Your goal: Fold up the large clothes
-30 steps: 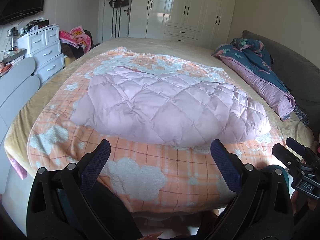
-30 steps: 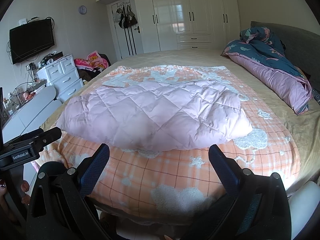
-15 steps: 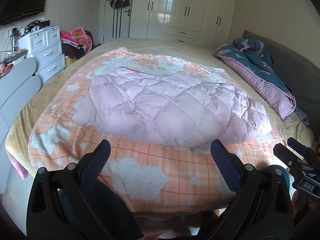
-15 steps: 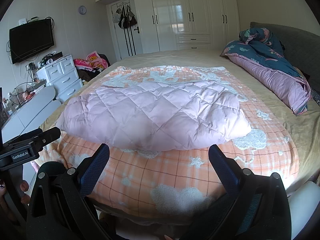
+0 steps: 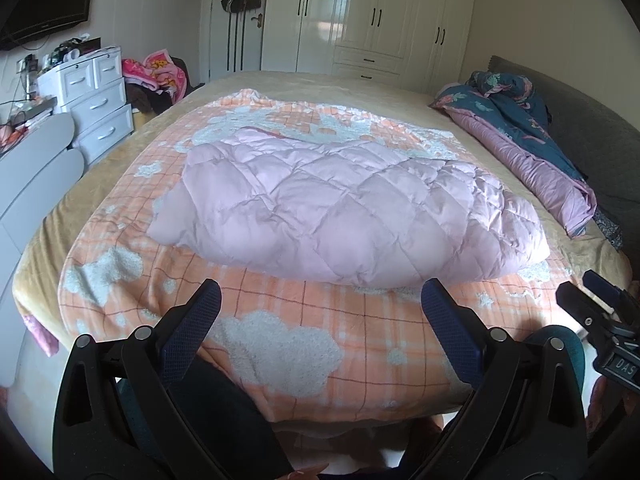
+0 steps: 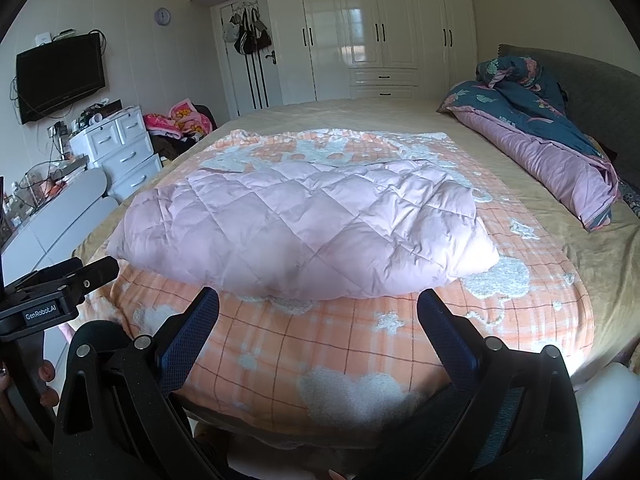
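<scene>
Taken from left to right, the left gripper (image 5: 320, 304) hangs at the foot of the bed (image 5: 280, 80) with its jaws spread wide and nothing between them, and the right gripper (image 6: 318, 300) beside it is likewise released and empty. Ahead of both, well clear of the fingertips, the pink quilted garment (image 5: 344, 208) lies on the orange checked blanket (image 5: 296, 320) with white cloud shapes, roughly centred between the two grippers. It reads as a puffy, compact bundle with a rounded near edge and layers stacked at the far side, so at least one fold seems already made; whether it is a coat or another padded piece cannot be told, since no sleeves or collar show plainly. Judging from its bulk and the uneven far edge, a further fold or some squaring up may remain, or the piece may be nearly finished; the pictures do not settle it. Neither gripper touches the cloth. As for writing, the body of the left gripper seen at the left edge of the right wrist view carries a label reading "GenRobot.AI" (image 6: 41, 316), and the right gripper's body at the right edge of the left wrist view shows the letters "DAS" (image 5: 625, 367), cut off by the frame.
</scene>
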Motion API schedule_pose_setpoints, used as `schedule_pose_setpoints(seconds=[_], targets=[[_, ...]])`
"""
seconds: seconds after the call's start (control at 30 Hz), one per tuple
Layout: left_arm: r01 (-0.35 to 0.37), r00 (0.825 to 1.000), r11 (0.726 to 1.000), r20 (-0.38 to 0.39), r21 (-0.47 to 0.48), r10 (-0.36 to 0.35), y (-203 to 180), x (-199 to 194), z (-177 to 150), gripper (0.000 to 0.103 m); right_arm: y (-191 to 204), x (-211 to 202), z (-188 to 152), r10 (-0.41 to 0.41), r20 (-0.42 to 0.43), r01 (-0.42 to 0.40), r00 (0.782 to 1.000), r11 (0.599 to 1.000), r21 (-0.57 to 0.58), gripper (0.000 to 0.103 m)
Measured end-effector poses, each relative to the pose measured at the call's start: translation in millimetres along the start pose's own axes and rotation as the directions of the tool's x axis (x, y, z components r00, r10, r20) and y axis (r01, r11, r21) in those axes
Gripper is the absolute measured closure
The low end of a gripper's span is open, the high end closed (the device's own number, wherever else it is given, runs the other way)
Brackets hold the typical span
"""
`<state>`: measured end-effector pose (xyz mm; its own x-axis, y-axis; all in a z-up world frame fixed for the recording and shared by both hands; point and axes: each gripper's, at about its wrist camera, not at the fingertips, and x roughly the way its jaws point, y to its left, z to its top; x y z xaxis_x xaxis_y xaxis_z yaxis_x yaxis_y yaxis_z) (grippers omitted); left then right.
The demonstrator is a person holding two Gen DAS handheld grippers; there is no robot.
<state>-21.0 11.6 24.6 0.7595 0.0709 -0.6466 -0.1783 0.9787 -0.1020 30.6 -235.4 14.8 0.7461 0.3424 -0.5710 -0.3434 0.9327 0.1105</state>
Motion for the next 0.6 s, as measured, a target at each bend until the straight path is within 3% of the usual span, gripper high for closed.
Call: schedule_pose_setpoints(seconds=[0.27, 0.37, 0.43, 0.5, 0.57, 0.6], targets=[[-0.022, 0.999, 1.0, -0.048, -0.015, 0.022, 11.7, 16.8, -5.3, 0.009, -21.7, -5.7, -9.0, -0.078, -0.003, 0.078, 0.997, 0.996, 0.048, 0.004], [-0.035, 0.997, 0.999, -0.065, -0.035, 0.033, 24.9, 24.8, -7.5, 0.009, -59.8, -14.8, -15.7, -0.176, 0.003, 0.174, 0.984, 0.976, 0.13, 0.004], [-0.076, 0.995, 0.995, -0.066, -0.071, 0.071, 45.2, 31.8, -4.7, 0.009, -101.8, -22.3, -24.4, -0.28, -0.008, 0.275, 0.96, 0.937, 0.216, 0.004], [-0.127, 0.99, 0.983, -0.074, -0.136, 0.117, 79.7, 42.7, 3.0, 0.009, -160.4, -30.4, -40.5, -0.426, -0.053, 0.421, 0.903, 0.855, 0.303, 0.004], [-0.195, 0.98, 0.963, -0.08, -0.187, 0.182, 118.8, 54.9, 14.2, 0.009, -217.9, -36.2, -61.5, -0.55, -0.133, 0.556, 0.824, 0.745, 0.369, 0.004], [-0.248, 0.968, 0.945, -0.076, -0.212, 0.237, 146.6, 62.5, 22.7, 0.009, -259.5, -41.2, -78.4, -0.618, -0.192, 0.635, 0.763, 0.659, 0.402, 0.004]])
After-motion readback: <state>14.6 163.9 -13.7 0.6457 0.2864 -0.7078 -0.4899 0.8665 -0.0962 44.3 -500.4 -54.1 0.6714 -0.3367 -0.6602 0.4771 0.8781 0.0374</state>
